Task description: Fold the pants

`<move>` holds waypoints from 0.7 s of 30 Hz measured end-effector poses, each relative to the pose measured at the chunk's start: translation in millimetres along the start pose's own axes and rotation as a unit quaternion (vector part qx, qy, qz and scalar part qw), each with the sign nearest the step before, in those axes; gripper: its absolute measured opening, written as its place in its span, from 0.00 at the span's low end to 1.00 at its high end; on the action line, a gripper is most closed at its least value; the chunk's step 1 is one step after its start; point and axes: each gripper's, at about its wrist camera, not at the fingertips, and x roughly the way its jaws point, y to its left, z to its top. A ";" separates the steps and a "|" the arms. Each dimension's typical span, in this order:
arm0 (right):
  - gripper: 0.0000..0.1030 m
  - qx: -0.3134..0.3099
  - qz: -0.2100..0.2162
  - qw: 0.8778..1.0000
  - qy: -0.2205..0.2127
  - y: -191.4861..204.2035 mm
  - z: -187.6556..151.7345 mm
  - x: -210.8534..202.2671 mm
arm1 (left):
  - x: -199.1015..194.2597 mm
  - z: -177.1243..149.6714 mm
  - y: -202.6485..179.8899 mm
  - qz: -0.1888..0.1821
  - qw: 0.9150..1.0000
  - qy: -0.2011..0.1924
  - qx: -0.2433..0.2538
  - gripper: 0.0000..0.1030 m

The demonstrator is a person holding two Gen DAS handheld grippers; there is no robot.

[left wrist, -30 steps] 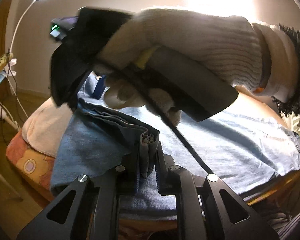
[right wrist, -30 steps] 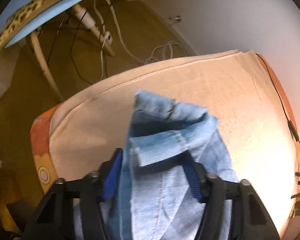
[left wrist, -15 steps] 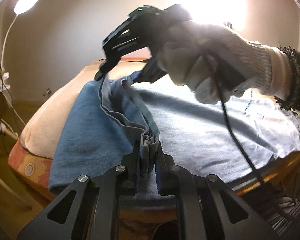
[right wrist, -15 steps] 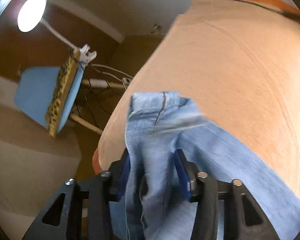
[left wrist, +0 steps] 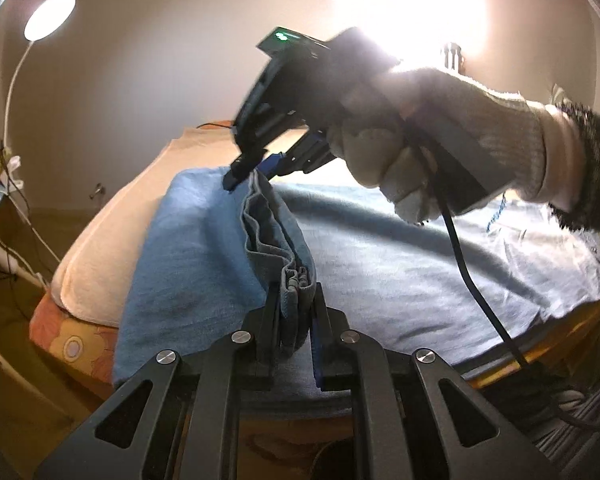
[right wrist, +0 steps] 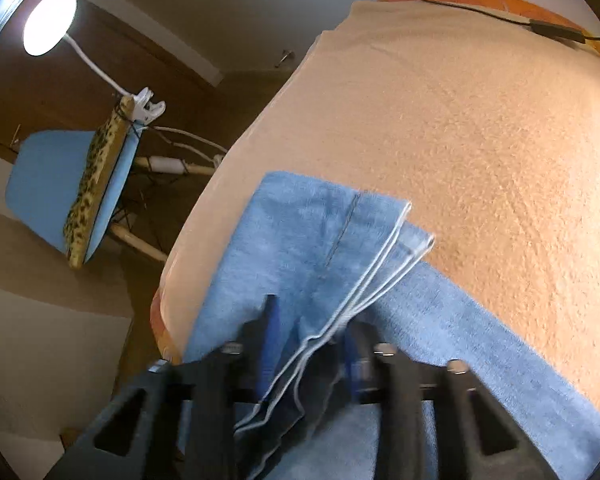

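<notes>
Your right gripper [right wrist: 312,344] has just been closing, and the hem of the pants [right wrist: 324,236] now sits pinched between its jaws at 6 o'clock in its own view; your left gripper [left wrist: 296,304] is clamped on the bunched fold; the pants lie across the bed [right wrist: 480,128]; with both ends held, I judge you ready to carry the fold over.

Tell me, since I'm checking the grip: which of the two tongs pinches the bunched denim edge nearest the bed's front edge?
The left tongs: they clamp the gathered edge of the blue denim pants near the bed's front edge, while the right tongs, held by a gloved hand, grip the far end.
</notes>
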 end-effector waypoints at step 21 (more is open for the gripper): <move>0.07 -0.025 -0.026 0.995 -0.096 -24.5 -57.8 -179.8 | -48.5 52.0 -94.0 -0.105 0.993 -0.040 0.035 0.10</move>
